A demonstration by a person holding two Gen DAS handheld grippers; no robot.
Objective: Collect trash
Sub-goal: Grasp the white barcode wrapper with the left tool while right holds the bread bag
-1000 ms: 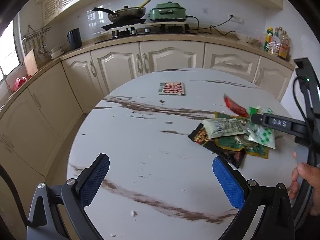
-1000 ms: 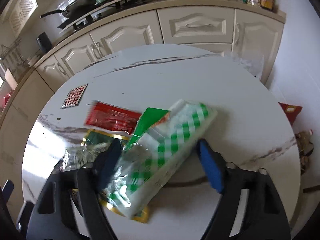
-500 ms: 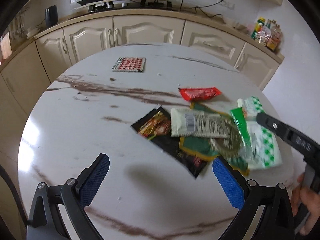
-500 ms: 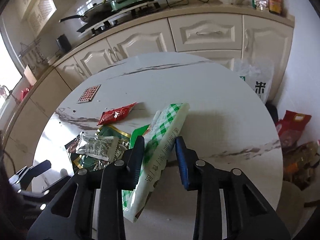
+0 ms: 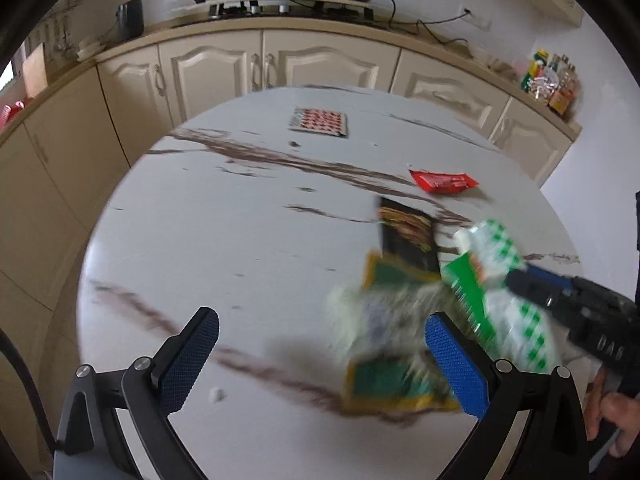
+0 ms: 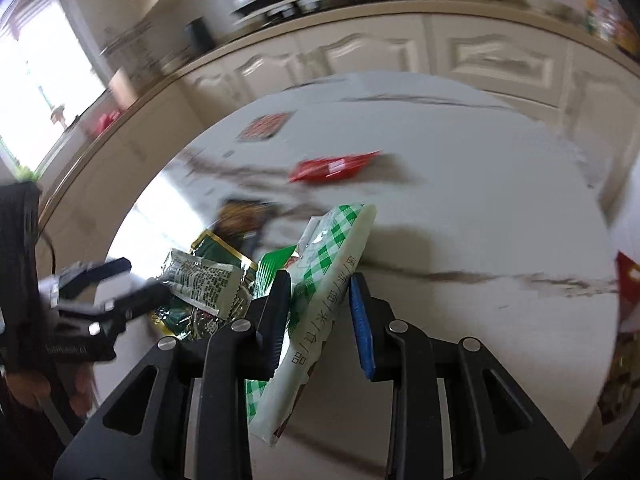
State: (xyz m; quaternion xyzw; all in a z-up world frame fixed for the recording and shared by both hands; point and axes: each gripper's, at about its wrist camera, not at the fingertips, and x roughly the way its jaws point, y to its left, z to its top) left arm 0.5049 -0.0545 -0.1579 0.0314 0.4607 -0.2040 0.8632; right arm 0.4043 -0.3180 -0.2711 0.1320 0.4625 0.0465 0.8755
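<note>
On the round marble table, my right gripper is shut on a white wrapper with green checks, which stands tilted between its pads. To its left lies a heap of wrappers: a silver sachet, a green-and-gold packet and a black one, blurred in the left wrist view. A red sachet lies apart, farther back. My left gripper hangs open over the table's near side, its right finger against the heap. The right gripper reaches in from the right with the checked wrapper.
A red-patterned mat lies near the table's far edge. Cream cabinets and a counter with a stove and pan curve behind. A person's hand holds the right gripper's handle. Red bags sit on the floor past the table's right edge.
My right gripper went from wide open around the checked wrapper to shut on it, then swung left with it. The heap now lies nearer my left gripper, which stays open.
</note>
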